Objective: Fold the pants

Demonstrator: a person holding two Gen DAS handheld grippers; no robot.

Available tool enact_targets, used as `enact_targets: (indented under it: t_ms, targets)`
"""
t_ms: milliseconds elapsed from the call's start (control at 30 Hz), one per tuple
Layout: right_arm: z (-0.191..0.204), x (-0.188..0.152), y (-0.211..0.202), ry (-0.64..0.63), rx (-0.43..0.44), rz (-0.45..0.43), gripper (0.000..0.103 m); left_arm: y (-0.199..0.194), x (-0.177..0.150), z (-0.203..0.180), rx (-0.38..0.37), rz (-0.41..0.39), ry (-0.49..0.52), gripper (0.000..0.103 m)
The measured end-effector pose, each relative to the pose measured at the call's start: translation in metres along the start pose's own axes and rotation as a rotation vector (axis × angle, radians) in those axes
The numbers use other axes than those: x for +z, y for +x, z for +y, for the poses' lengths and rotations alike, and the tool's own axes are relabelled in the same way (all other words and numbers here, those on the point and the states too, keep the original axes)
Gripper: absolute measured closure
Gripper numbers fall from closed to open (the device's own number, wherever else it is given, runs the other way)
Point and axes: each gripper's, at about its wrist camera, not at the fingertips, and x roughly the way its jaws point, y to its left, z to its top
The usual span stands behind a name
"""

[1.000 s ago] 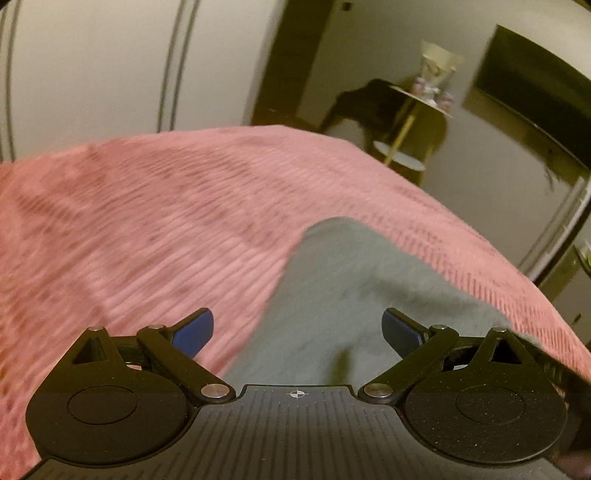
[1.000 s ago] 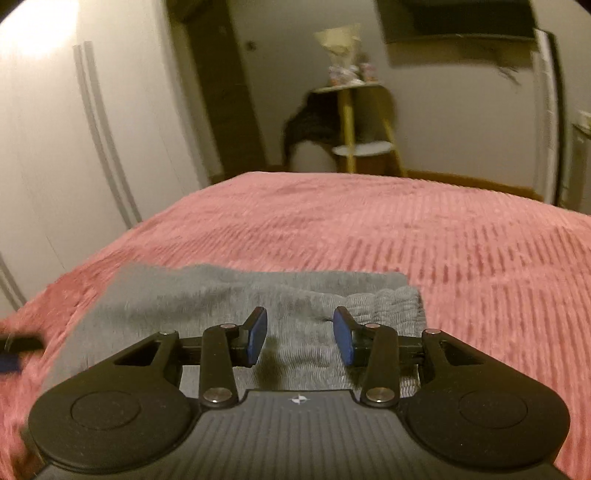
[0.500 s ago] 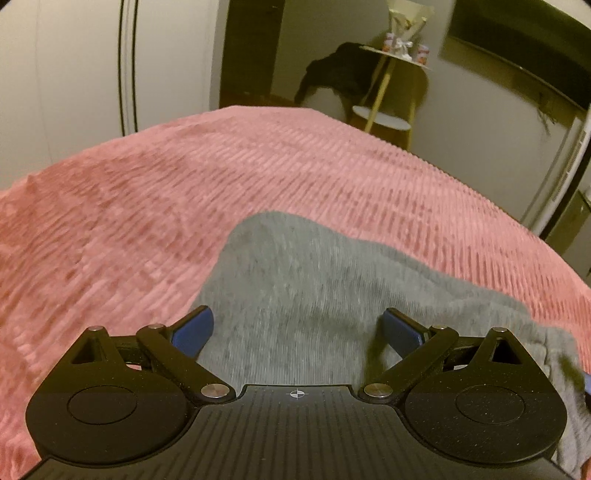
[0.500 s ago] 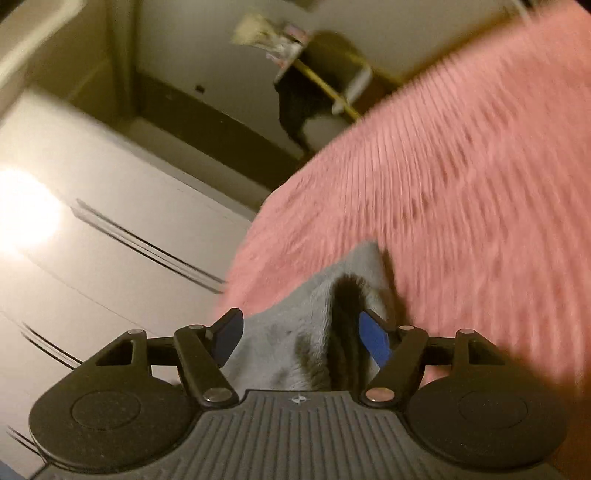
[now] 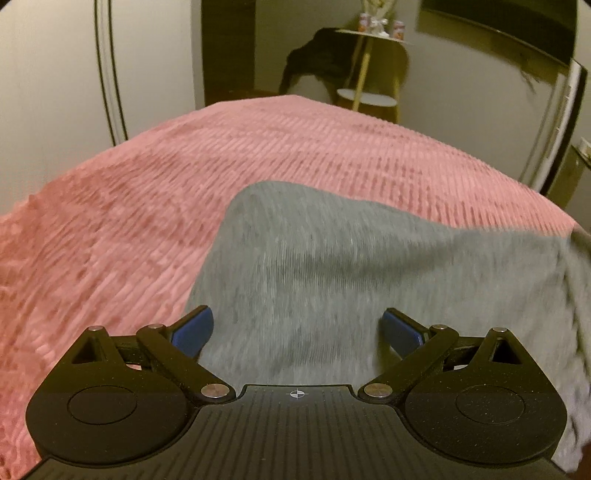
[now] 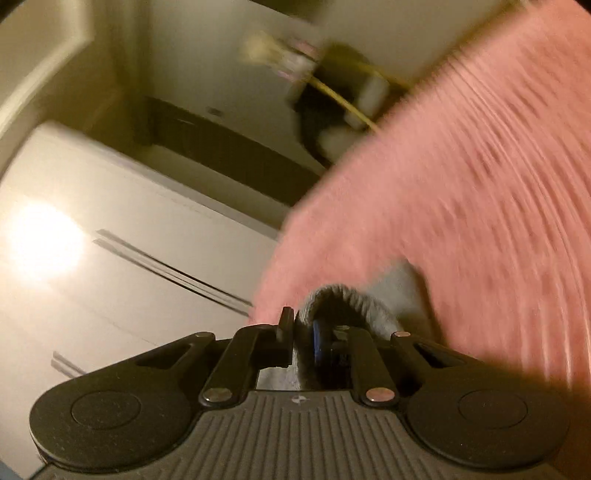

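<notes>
Grey knit pants [image 5: 332, 266] lie on a pink ribbed bedspread [image 5: 129, 229]. In the left wrist view my left gripper [image 5: 297, 332] hovers over the near part of the cloth, jaws wide, nothing between the blue pads. In the right wrist view, rolled steeply to one side, my right gripper [image 6: 301, 334] is closing its jaws on a bunched fold of the pants [image 6: 347, 299]. The grey fabric is pinched between the pads and arches over the right finger. Most of the garment is hidden in that view.
The bedspread [image 6: 461, 206] fills the bed. Beyond its far edge stand white wardrobe doors [image 5: 55, 92], a dark doorway [image 5: 227, 51] and a small yellow-legged side table [image 5: 369, 66] with dark clothing draped on it. A dark screen [image 5: 498, 29] hangs on the right wall.
The right gripper rolled hard sideways, opened over the pants' edge, then closed on a fold of it. The left gripper slid over the pants, which now fill more of its view.
</notes>
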Motion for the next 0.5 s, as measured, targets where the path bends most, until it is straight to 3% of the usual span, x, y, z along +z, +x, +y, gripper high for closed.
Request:
enact_targets:
  t_ms: [67, 133, 200, 267, 367, 433, 500]
  targets:
    - [0.008, 0.0, -0.008, -0.048, 0.075, -0.06, 0.092, -0.001, -0.005, 0.002, -0.004, 0.015, 0.009, 0.002]
    - [0.005, 0.004, -0.009, -0.035, 0.059, -0.068, 0.091, 0.0, -0.009, 0.005, 0.002, 0.039, 0.01, 0.002]
    - [-0.006, 0.007, -0.005, -0.053, -0.112, -0.037, 0.087, 0.0, -0.009, 0.007, 0.016, 0.054, 0.01, 0.002]
    - [-0.018, 0.01, 0.0, -0.023, -0.255, 0.018, 0.069, -0.004, -0.004, 0.007, 0.016, 0.057, -0.001, 0.002]
    - [-0.018, 0.016, -0.01, 0.014, -0.234, -0.011, 0.058, -0.009, 0.009, 0.004, -0.028, 0.036, -0.033, 0.002]
    - [-0.013, 0.019, -0.014, -0.018, -0.217, -0.026, 0.041, -0.008, 0.019, -0.001, -0.053, 0.024, -0.043, 0.002]
    - [-0.013, 0.017, -0.012, -0.012, -0.203, -0.003, 0.04, -0.004, 0.029, -0.01, -0.077, 0.009, -0.049, 0.002]
